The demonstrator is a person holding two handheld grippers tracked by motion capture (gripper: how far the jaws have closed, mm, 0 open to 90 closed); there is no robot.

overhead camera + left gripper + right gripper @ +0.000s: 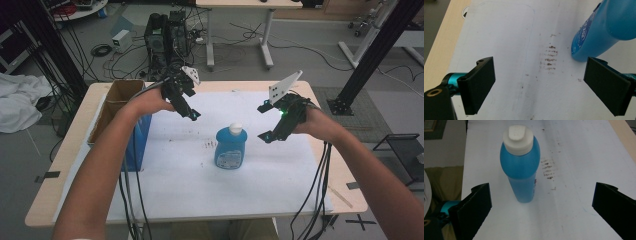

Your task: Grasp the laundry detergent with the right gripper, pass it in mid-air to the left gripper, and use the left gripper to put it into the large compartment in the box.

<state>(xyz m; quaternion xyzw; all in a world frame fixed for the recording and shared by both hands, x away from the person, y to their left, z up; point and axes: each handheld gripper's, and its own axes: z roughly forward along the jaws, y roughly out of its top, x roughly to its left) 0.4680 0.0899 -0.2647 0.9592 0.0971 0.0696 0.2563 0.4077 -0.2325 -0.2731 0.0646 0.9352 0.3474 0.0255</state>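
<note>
Bottle point(231, 148) of blue plastic stands upright near the middle of the white sheet point(200, 185) that covers the table point(45, 200), well clear of every edge. It has a rounded shoulder, a flat-sided body that narrows toward the base, and a white flip cap point(518, 138) on top. A paler label with small print sits on its front; the print is too small to read in any view.

The left gripper point(186, 105) hangs above the sheet toward the far left, its jaws spread wide with nothing between them. In the left gripper view the bottle's lower body point(604, 30) enters from the top right corner, cut off by the frame, so cap and shoulder are out of sight there.

The right gripper point(265, 121) hovers just right of the bottle, jaws also wide apart and empty. In the right gripper view the bottle stands between and beyond the two jaws, touching neither.

Brown smudges point(547, 168) mark the sheet just beside the bottle. A cardboard box point(117, 102) with a blue side sits at the left edge of the table, its lower part hidden behind the left forearm.
</note>
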